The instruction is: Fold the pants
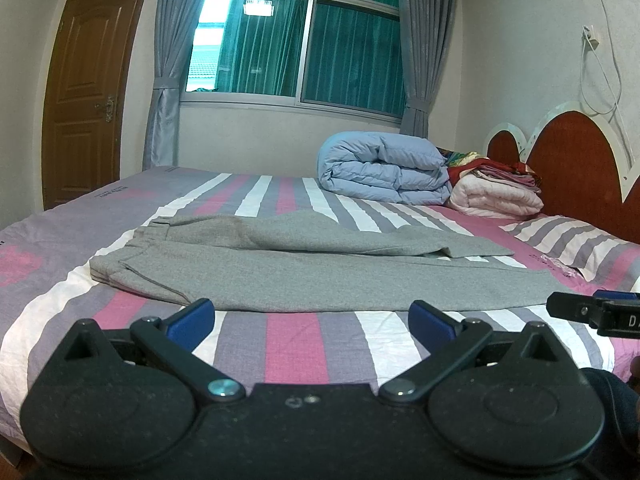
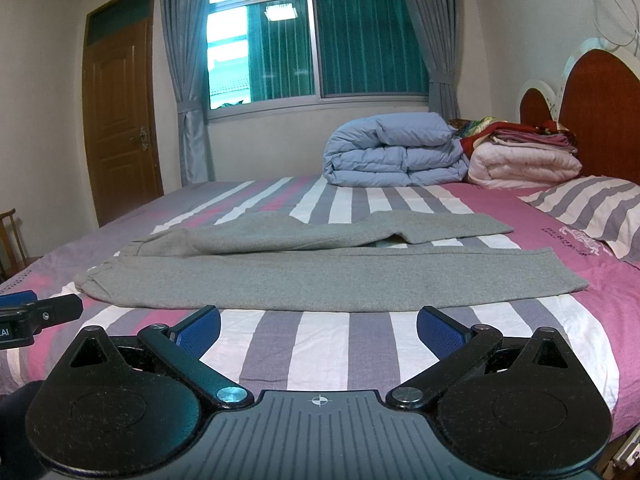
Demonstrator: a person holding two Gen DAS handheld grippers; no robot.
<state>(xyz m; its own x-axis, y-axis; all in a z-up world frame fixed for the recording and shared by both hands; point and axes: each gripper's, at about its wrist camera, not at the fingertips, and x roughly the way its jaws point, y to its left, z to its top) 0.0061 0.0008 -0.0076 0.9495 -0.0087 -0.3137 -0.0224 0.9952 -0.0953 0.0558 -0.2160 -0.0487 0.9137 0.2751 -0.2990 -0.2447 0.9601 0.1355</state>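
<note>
Grey pants (image 1: 288,272) lie spread flat across the striped bed (image 1: 292,336), waistband at the left, legs running right; the far leg is a little rumpled. In the right wrist view the same pants (image 2: 224,280) stretch across the middle. My left gripper (image 1: 312,320) is open just short of the pants' near edge, nothing between its blue pads (image 1: 192,320). My right gripper (image 2: 318,328) is also open, near the same edge, empty. The right gripper's tip (image 1: 592,310) shows at the right edge of the left view; the left gripper's tip (image 2: 36,312) shows at the left edge of the right view.
A folded blue duvet (image 1: 384,172) and a stack of pink and red bedding (image 1: 496,192) sit at the far side by the red headboard (image 1: 580,160). A striped pillow (image 1: 580,244) lies to the right. A window with curtains and a wooden door (image 1: 84,92) are behind.
</note>
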